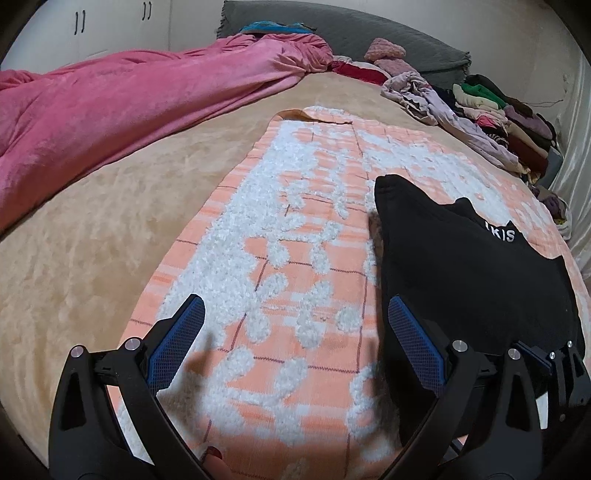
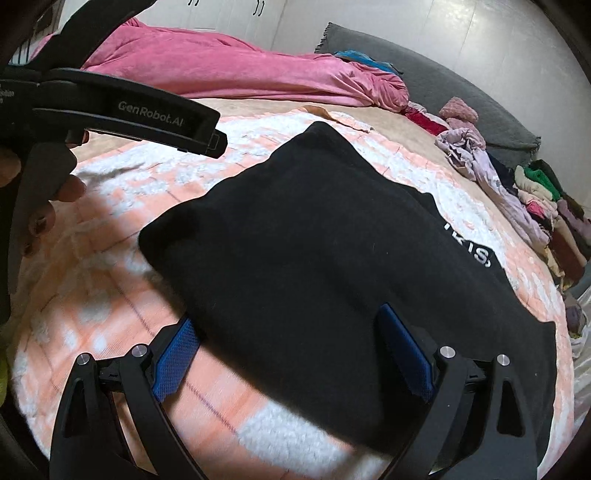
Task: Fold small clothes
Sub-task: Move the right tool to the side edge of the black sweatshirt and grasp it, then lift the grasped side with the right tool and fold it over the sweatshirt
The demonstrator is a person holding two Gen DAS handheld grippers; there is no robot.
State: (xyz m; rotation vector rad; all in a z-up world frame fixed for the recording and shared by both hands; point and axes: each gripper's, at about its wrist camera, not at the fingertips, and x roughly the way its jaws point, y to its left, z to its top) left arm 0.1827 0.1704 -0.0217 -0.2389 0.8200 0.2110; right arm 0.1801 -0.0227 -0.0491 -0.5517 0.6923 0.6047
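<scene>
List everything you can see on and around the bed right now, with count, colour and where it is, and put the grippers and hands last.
black garment: one, black with white lettering, lying on the towel
towel: one, peach and white patterned, spread across the middle of the bed
bed cover: one, beige, under the towel
pink blanket: one, pink, bunched along the far left side
grey headboard cover: one, grey, at the far end
clothes pile: several mixed-colour pieces, far right edge
cupboard doors: white, behind the bed
left gripper: black, blue pads, open over the towel
right gripper: black, blue pads, open at the garment's near edge
hand: one, holding the left gripper
</scene>
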